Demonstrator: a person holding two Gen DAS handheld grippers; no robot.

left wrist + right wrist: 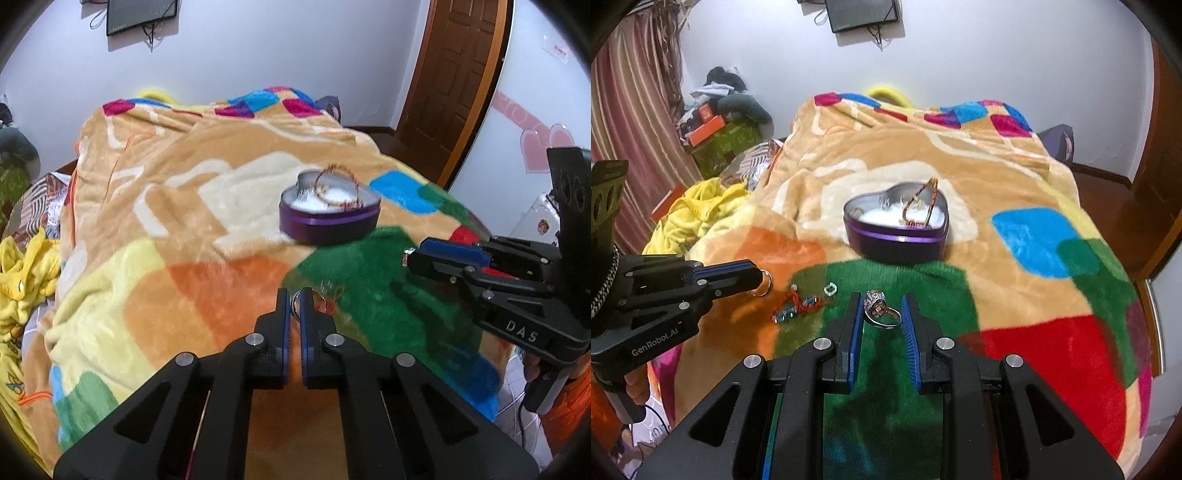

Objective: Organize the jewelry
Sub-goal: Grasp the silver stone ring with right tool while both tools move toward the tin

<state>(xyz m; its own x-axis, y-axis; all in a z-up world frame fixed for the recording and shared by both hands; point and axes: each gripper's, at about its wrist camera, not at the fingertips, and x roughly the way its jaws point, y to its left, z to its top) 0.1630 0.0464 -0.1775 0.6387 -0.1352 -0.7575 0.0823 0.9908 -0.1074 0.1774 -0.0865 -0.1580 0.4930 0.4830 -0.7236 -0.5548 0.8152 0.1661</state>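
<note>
A purple heart-shaped tin (328,212) with white lining sits on the blanket, holding a gold-red bangle (338,186) and small pieces; it also shows in the right wrist view (897,229). My left gripper (294,299) is shut on a plain silver ring (764,283), just above the blanket. My right gripper (881,308) holds a stone-set ring (879,308) between its fingers, gripped at the tips. A red-and-blue beaded bracelet (798,306) and a small pale ring (830,288) lie on the blanket between the grippers.
A colourful plush blanket (1015,206) covers the bed. Yellow clothes (698,206) lie at the left edge. Boxes and clutter (720,122) stand by the curtain. A wooden door (454,70) is at the far right.
</note>
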